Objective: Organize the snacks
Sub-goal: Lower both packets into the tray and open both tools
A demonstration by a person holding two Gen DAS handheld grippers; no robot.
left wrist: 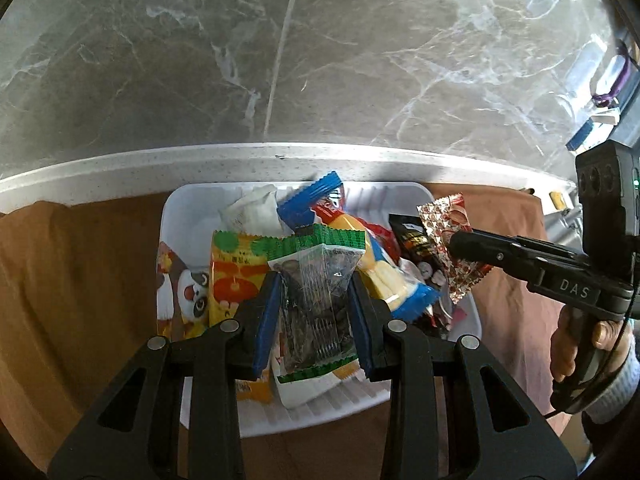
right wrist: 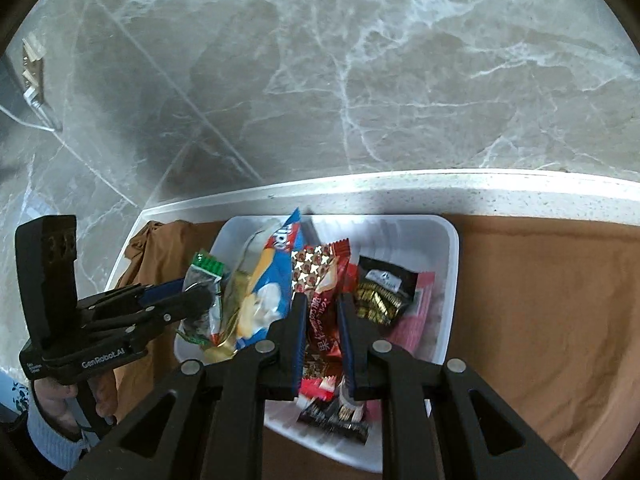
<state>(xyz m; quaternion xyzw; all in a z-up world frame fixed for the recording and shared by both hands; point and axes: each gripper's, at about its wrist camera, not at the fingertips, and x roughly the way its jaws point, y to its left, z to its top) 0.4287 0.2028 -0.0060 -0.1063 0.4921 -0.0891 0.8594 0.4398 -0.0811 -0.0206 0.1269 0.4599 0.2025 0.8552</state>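
A white tray holds several snack packets. My left gripper is shut on a clear, green-edged packet of dark seeds, held upright over the tray's near side. In the right wrist view that left gripper comes in from the left with the same seed packet. My right gripper is shut on a red packet with a brown star pattern above the tray. From the left wrist view the right gripper pinches this red packet at the tray's right side.
In the tray lie a blue-and-yellow packet, an orange packet, a panda packet, a black packet and a pink one. The tray sits on brown cloth by the white counter edge; marble floor lies beyond.
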